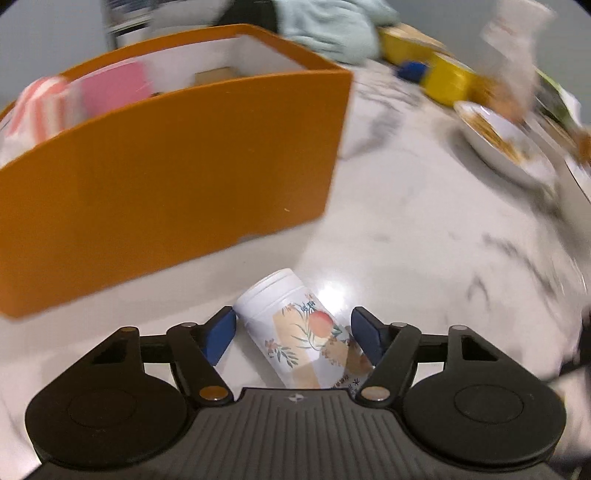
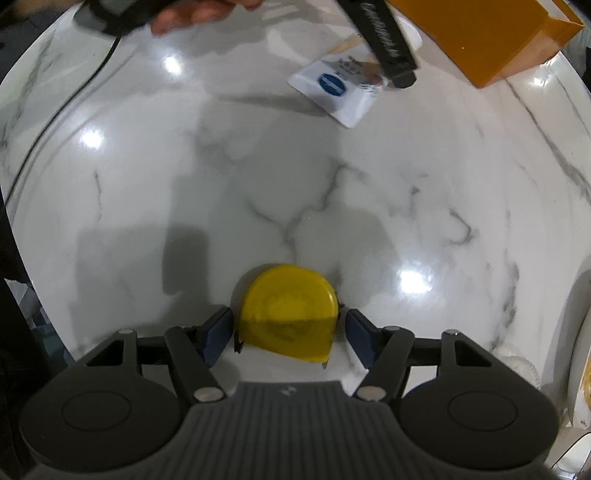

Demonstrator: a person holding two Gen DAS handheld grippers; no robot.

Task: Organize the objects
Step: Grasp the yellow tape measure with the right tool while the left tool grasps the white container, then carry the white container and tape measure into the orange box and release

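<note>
- Left claw: black body, blue pads. A white floral jar lies tilted between them; the left pad sits just beside the jar near its lid, and a gap shows on the right side. Jaws parted, not pressing on the jar.
- White floral jar: screw-top lid pointing up and left, peach-and-leaf print on the side, resting on the marble worktop just in front of the orange box.
- Orange box: open top, white inside, standing on the worktop beyond the jar; pink and striped items show above its rim, blurred.
- Right claw: same build. A yellow tape measure sits between the pads, on or just above the worktop. A narrow gap appears on each side; whether the pads grip it, I cannot tell.
- Far side, left wrist view: white bowl with brownish contents, yellow containers, pale green cloth, all blurred.
- Right wrist view: white pouch with a blue round mark lying near the orange box, partly covered by a black bar.
</note>
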